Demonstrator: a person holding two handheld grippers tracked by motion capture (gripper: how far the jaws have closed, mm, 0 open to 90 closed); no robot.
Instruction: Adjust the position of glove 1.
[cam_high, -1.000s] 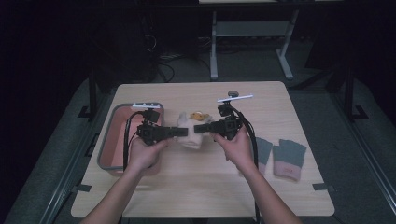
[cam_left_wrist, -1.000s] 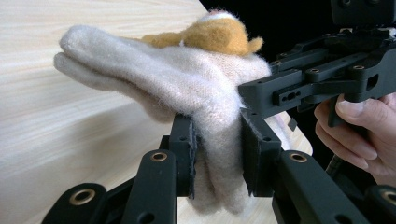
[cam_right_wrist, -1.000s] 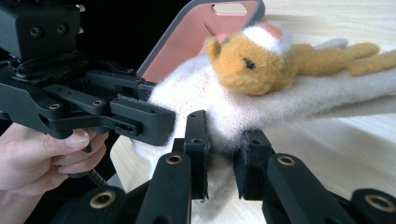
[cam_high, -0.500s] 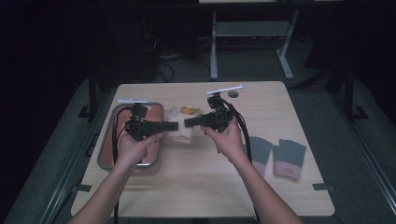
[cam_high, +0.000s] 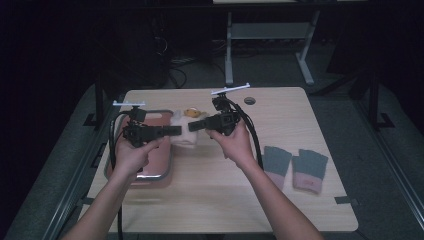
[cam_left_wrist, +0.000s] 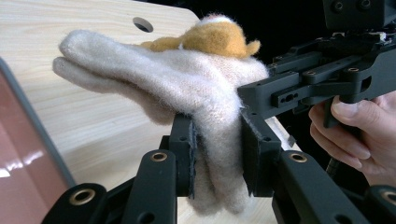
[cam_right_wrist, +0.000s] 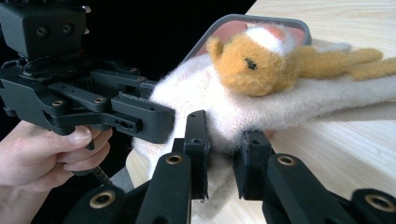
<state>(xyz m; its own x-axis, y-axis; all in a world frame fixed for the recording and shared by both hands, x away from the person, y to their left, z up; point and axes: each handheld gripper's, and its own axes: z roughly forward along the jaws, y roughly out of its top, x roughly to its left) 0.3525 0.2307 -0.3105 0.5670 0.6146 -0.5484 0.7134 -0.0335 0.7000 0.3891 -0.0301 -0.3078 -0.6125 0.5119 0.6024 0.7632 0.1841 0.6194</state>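
Note:
A cream woolly mitten (cam_high: 184, 138) with an orange plush animal (cam_high: 190, 113) on top hangs above the table, held by both grippers. My left gripper (cam_high: 176, 131) comes in from the left and is shut on one end of the mitten (cam_left_wrist: 187, 84), which is pinched between its pads (cam_left_wrist: 187, 154). My right gripper (cam_high: 194, 126) faces it from the right and is shut on the same end of the mitten (cam_right_wrist: 205, 93), just below the orange animal (cam_right_wrist: 252, 63). The two sets of jaws sit close together, almost tip to tip. The mitten's free end trails toward the far side.
A red tray with a grey rim (cam_high: 162, 172) lies under the left hand at the table's left edge; its rim (cam_right_wrist: 261, 18) shows behind the mitten. Two grey and pink gloves (cam_high: 294, 167) lie at the right. A cable hole (cam_high: 250, 100) is near the far edge.
Both hands have carried the mitten to the left and a little upward and farther away, so it hangs beside the tray's right edge. Both grips are unchanged.

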